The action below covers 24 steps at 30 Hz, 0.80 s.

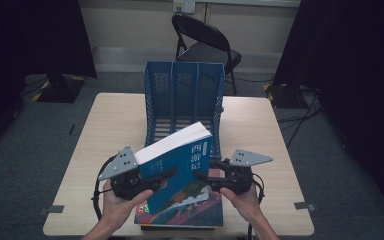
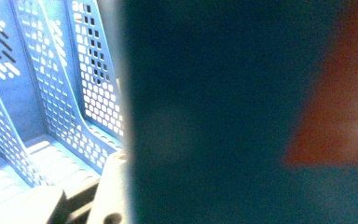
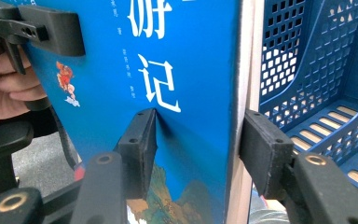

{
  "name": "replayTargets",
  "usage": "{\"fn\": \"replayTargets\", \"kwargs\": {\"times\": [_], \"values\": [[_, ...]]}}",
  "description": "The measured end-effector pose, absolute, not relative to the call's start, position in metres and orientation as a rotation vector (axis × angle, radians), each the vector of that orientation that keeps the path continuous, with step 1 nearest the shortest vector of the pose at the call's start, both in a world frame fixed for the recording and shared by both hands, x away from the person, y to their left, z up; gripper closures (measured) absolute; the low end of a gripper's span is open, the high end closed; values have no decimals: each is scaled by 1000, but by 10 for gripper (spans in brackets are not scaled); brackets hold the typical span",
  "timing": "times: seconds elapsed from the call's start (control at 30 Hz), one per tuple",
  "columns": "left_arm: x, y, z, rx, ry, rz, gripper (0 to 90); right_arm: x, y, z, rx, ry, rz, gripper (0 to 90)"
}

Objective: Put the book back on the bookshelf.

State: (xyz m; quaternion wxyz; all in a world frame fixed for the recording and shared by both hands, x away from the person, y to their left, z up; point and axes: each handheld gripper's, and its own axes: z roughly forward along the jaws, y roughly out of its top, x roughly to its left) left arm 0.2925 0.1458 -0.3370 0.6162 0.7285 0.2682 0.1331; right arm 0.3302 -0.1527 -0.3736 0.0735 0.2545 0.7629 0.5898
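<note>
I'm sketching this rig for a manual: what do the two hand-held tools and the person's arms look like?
Both tools, left and right, are black, each topped by a grey three-cornered plate with small holes. Black cables trail from them. The right tool's jaws end in blocky black pads, with brass-coloured rivets. The forearms are bare, with no sleeves in view.

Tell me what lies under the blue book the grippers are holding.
Under the raised blue book lies another book flat on the table; the raised one covers much of its cover.

Centre frame: thick blue paperback book (image 1: 180, 160) tilted above flat book (image 1: 200, 212) at bench's (image 1: 105, 130) lower edge; blue perforated plastic file rack (image 1: 184, 95) behind; black folding chair (image 1: 205, 40) top centre.
</note>
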Motion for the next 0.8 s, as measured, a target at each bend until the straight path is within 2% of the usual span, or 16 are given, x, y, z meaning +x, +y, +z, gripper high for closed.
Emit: {"fn": "replayTargets", "kwargs": {"times": [0.23, 0.37, 0.6, 0.8], "values": [[298, 146, -339, 1657, 649, 288, 570, 331, -151, -373, 783, 2296, 1755, 474], [302, 146, -338, 1681, 635, 300, 602, 332, -150, -373, 785, 2288, 1731, 480], [321, 159, -341, 1646, 698, 214, 608, 338, -147, -381, 800, 2283, 1715, 405], [330, 172, -340, 1640, 774, 196, 608, 340, -161, -386, 852, 2270, 1704, 400]]}}
